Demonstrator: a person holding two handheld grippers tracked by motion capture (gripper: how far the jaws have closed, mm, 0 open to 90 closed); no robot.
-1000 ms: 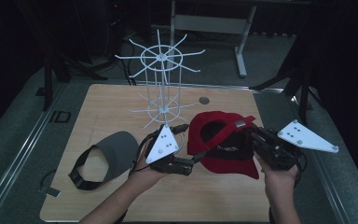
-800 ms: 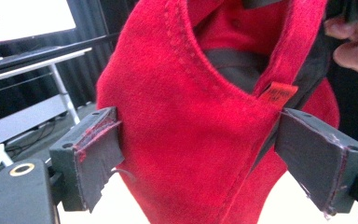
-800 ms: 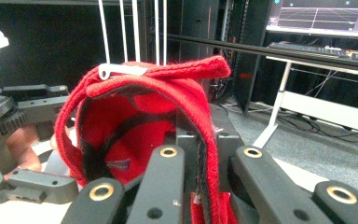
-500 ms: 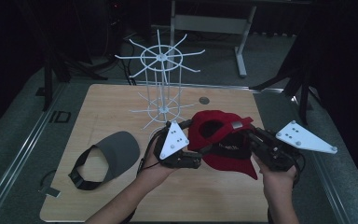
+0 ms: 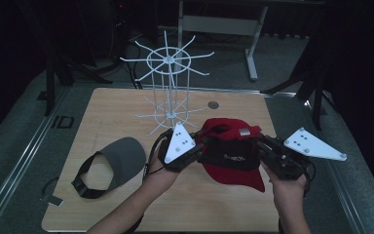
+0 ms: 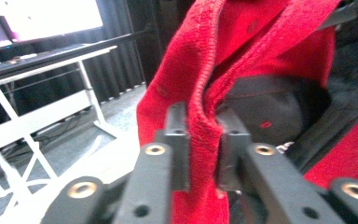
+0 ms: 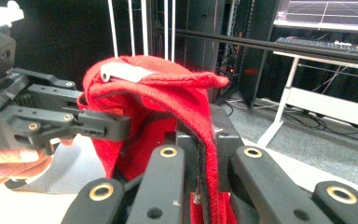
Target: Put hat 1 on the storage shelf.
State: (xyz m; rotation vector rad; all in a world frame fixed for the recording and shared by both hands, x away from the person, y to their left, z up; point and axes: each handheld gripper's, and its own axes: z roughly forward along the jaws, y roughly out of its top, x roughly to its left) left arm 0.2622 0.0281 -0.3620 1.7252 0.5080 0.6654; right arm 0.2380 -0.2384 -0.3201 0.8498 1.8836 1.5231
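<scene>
Red cap (image 5: 233,153), at lower centre over the tabletop (image 5: 112,122), has just been clamped at its rim by the closing left gripper (image 5: 191,157), while the right gripper (image 5: 262,146) pinches the opposite edge, ready for lifting toward the white rack (image 5: 168,87).

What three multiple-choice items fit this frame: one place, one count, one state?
1. Where does the grey fabric visor lie?
A. on the wooden table, on the left gripper's side
B. hung on the white wire rack
C. on the floor

2. How many grippers grip the red fabric cap?
A. none
B. one
C. two

3. How do the left gripper jaws stand?
A. wide open
B. shut on the cap's edge
C. shut on nothing

Key: 1 A, high view shows it flat on the table; 2 C, the right gripper pinches it too; 3 B, red edge is pinched between the pads, jaws having just closed.
</scene>
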